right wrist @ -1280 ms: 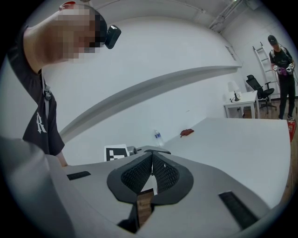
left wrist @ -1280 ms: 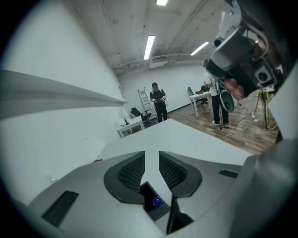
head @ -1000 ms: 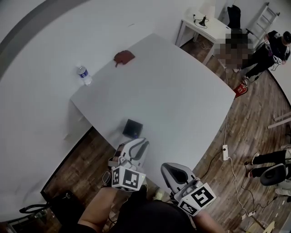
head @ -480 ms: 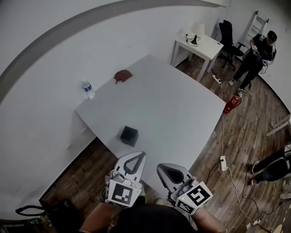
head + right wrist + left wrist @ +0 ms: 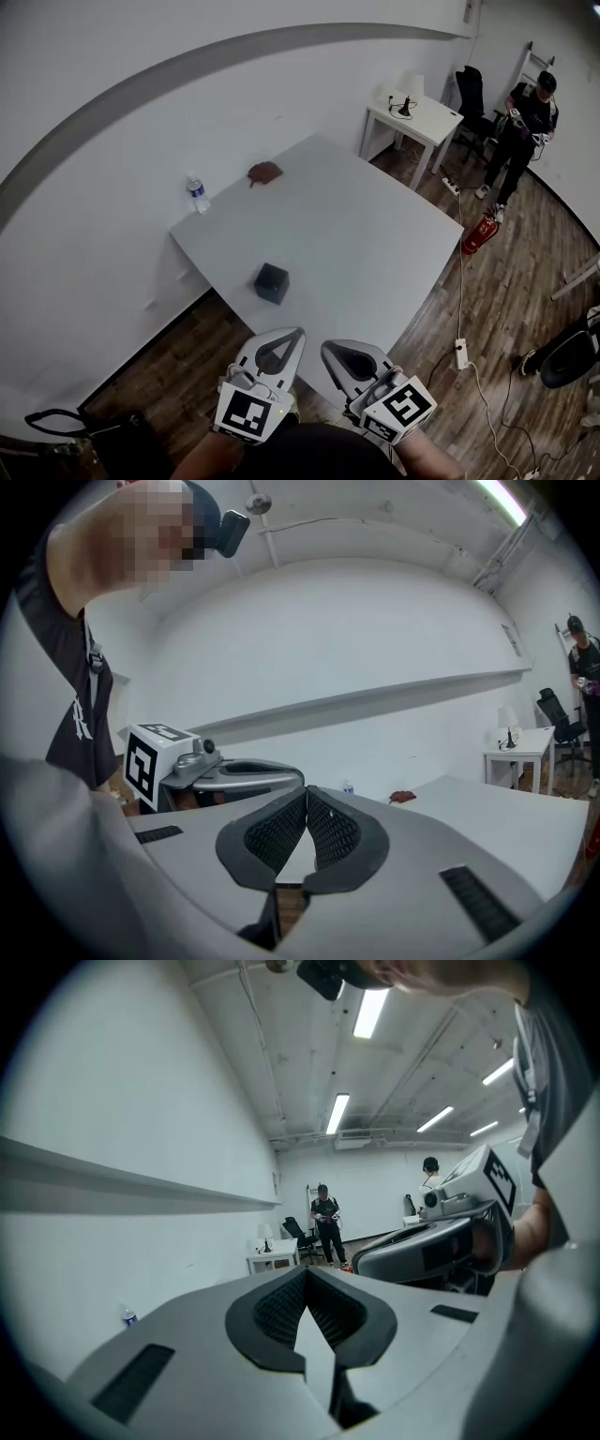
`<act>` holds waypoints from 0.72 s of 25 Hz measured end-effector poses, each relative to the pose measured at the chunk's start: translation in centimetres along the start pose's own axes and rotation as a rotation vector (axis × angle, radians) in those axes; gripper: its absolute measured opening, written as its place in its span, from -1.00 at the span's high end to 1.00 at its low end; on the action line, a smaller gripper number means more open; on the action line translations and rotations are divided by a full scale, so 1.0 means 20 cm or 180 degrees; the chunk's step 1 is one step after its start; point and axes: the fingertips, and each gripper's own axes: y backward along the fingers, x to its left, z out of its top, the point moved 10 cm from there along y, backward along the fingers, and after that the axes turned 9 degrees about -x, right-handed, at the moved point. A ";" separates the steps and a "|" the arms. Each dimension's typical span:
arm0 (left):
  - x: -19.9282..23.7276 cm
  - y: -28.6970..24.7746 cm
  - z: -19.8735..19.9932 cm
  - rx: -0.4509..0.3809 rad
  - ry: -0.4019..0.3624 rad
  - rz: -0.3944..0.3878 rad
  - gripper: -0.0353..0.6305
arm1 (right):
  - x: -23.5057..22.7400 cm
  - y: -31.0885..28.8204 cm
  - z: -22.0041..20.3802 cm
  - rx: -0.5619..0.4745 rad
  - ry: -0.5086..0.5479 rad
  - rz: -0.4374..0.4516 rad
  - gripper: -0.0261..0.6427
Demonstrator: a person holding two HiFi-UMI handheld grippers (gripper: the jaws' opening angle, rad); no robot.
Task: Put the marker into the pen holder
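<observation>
Table: a big white tabletop (image 5: 375,234), well out in front of the person.
Left gripper (image 5: 298,332): held low, just off the near corner. Its tongs are pressed together with nothing in them.
Right gripper (image 5: 326,347): just beside the left one. Its tongs are together too, and empty.
Pen holder (image 5: 272,282): a small dark box by the near left edge, standing up.
Brown thing (image 5: 265,172): by the far left edge.
Bottle (image 5: 198,195): at the left corner.
Marker: I cannot see it in any view, so I cannot tell which way it points or lies.
Doing it well: I think the marker must be found first. Then open one pair of tongs, pinch its middle, tip it upright and lower it into the holder.
</observation>
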 end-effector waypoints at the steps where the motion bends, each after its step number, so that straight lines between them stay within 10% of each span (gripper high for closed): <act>1: -0.01 0.01 0.01 -0.0007 0.0018 0.0021 0.88 | 0.01 0.01 0.01 -0.0012 0.0010 0.0012 0.88; 18: -0.17 0.10 0.10 -0.0132 0.0035 0.0144 0.88 | 0.08 0.13 0.05 -0.0061 0.0115 0.0170 0.88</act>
